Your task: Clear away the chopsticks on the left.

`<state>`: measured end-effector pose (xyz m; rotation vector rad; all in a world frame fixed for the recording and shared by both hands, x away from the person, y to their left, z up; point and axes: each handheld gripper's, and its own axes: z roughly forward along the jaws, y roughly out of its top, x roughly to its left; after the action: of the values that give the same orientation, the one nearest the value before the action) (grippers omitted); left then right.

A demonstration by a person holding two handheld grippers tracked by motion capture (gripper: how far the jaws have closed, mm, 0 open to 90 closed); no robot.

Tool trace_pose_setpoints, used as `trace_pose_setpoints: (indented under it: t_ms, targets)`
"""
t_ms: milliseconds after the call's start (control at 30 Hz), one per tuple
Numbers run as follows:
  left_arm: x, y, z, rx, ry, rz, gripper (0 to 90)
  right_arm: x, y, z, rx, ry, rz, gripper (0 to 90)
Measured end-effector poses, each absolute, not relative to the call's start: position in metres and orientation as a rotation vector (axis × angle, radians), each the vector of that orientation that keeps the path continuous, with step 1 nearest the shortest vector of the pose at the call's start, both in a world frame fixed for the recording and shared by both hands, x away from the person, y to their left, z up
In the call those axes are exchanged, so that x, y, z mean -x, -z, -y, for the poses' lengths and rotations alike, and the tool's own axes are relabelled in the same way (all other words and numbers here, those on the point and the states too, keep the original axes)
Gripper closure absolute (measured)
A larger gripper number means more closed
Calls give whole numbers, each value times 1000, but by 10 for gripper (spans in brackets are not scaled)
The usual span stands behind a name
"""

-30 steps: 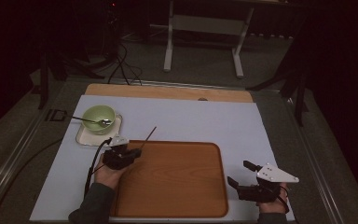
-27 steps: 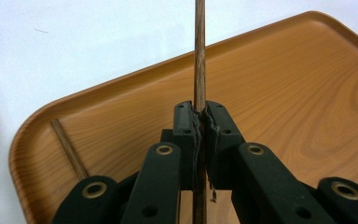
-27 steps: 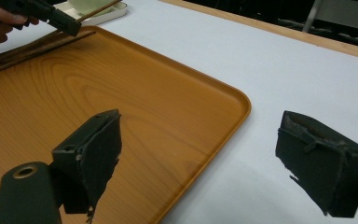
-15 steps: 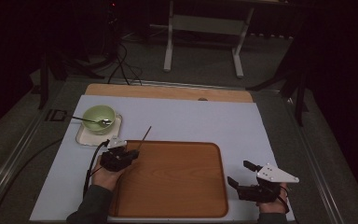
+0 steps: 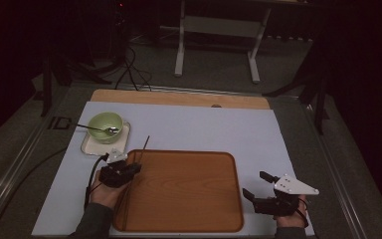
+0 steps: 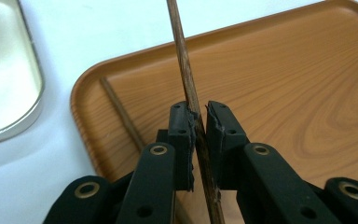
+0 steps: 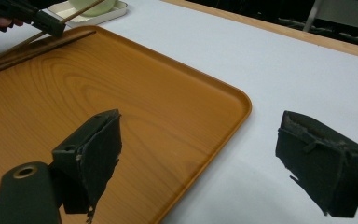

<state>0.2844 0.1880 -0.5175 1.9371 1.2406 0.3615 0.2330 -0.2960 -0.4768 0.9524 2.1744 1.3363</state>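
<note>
A dark wooden chopstick (image 5: 144,144) (image 6: 182,51) runs between the pads of my left gripper (image 5: 135,167) (image 6: 200,116), which is shut on it above the left edge of the brown wooden tray (image 5: 189,199) (image 6: 307,70). Its jaws have just been opening a little, and the stick still touches both pads. A second chopstick (image 6: 121,112) (image 7: 42,46) lies inside the tray along its left rim. My right gripper (image 5: 254,184) (image 7: 200,154) stands wide open beside the tray's right edge with nothing between its fingers. The right gripper view shows the left gripper (image 7: 51,25) far off.
A green bowl (image 5: 104,122) with a metal spoon (image 5: 97,128) sits on a white dish (image 5: 92,145) at the tray's far left corner. A pale mat (image 5: 219,129) covers the table, with a wooden strip (image 5: 179,98) along its far edge.
The left gripper has shifted slightly left and toward the person. The chopstick's far tip has swung left, so the stick now lies closer to the tray's left edge. The right gripper has stayed still.
</note>
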Motion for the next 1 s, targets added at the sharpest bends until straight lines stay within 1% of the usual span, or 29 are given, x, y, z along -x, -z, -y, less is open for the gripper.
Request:
trace_pose_setpoints:
  t_ms: [633, 1000]
  targets:
    - [-268, 524, -198, -1930, -408, -1318, 783, -233, 477, 296, -955, -1334, -2176, 138]
    - [-255, 532, -200, -1913, -421, -1368, 750, -233, 477, 296, -955, -1336, -2177, 138]
